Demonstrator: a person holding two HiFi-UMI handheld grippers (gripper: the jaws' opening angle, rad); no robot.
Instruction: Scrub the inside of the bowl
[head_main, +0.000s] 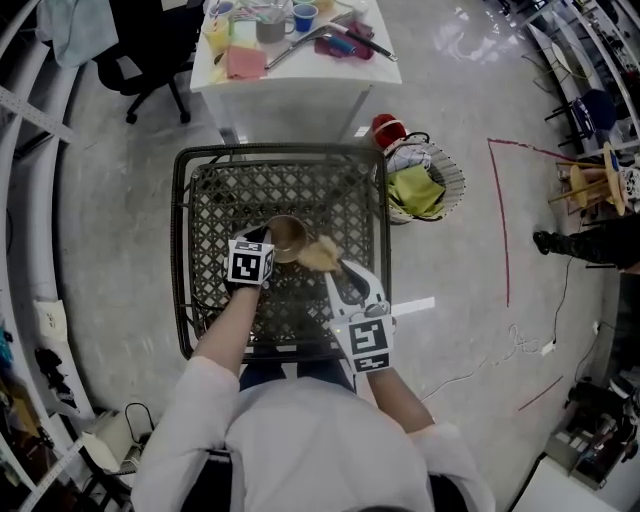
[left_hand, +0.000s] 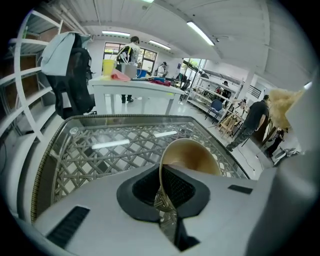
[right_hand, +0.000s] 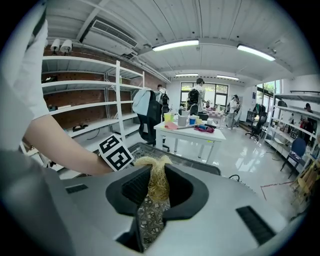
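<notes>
The left gripper (head_main: 268, 240) is clamped tight on the rim of a round tan bowl (head_main: 288, 238). It holds the bowl over the middle of a dark woven table with a glass top (head_main: 200, 200). From the head view the bowl's open mouth faces up, so you can look down into it.

The right gripper (head_main: 337, 268) is squeezed shut on a pale yellow stringy scrubber (head_main: 319, 255). The scrubber's long way runs along the jaws. Its fluffy end sticks out in front and points at the bowl. It is right next to the rim, but I cannot tell if they touch.

Only the left gripper view shows the pinch up close: one pad sits outside the rim and one inside (left_hand: 162, 192). The bowl (left_hand: 192, 155) leans away to the right there, and the scrubber (left_hand: 287, 107) shows at the right edge.

The right gripper view shows the scrubber (right_hand: 157, 180) between its jaws (right_hand: 155, 192). It also shows the left gripper's marker cube (right_hand: 116, 152) and a white table (right_hand: 195, 131) far behind.
</notes>
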